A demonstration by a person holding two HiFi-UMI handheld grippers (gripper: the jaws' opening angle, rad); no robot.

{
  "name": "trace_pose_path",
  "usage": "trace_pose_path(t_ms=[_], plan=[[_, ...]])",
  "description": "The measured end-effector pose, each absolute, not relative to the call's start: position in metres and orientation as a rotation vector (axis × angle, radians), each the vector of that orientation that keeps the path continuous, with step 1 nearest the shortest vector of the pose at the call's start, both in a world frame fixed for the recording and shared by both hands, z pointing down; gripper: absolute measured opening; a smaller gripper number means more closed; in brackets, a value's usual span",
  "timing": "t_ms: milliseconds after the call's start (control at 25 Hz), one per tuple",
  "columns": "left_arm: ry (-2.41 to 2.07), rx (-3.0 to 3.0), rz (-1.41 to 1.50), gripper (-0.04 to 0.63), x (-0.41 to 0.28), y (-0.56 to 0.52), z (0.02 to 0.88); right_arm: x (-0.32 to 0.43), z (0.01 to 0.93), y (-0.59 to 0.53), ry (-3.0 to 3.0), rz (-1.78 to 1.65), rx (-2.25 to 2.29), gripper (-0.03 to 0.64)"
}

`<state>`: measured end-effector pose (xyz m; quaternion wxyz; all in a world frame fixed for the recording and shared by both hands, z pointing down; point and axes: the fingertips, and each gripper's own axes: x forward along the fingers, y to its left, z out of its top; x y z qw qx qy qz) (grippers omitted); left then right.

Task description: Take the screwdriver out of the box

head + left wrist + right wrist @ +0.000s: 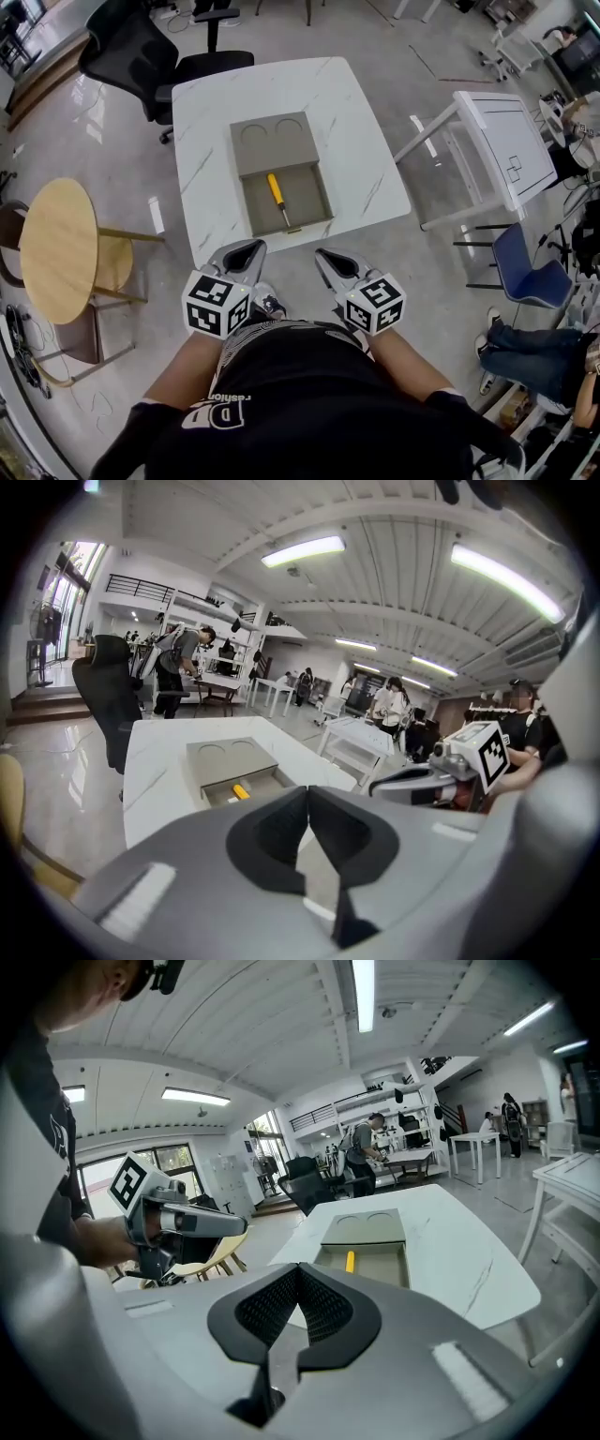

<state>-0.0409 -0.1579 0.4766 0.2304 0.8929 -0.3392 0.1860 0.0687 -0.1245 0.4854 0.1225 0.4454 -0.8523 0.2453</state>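
Marble-veined white square table (pixel 356 141) bearing a flat grey-brown rectangular box (pixel 272 141); a yellow-handled screwdriver (pixel 277 195) is laid in its open near tray. Nearer, the left gripper (pixel 251 247) and the right gripper (pixel 325 256) are held with jaws pressed together.

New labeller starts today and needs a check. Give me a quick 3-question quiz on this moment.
1. True or false: the screwdriver lies inside the open box.
2. Pick one. The tongs of the left gripper are: A) shut on the screwdriver; B) shut and empty; C) wide open.
3. What does the box stand on?

Key: 1 true; 2 B; 3 the white table.
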Motion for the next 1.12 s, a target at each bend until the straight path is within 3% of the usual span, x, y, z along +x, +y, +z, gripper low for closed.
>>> trace_pose_path(t_ms=[600,1120], plan=[[-0.914,2.439,0.553,0.059,-0.034,-0.213,0.489,0.072,0.491,-0.187,-2.493,0.739,1.308,0.002],[-1.141,2.324,0.488,0.06,-0.026,-0.252,0.484,0.076,0.484,-0.252,-2.582,0.677,1.022,0.0]])
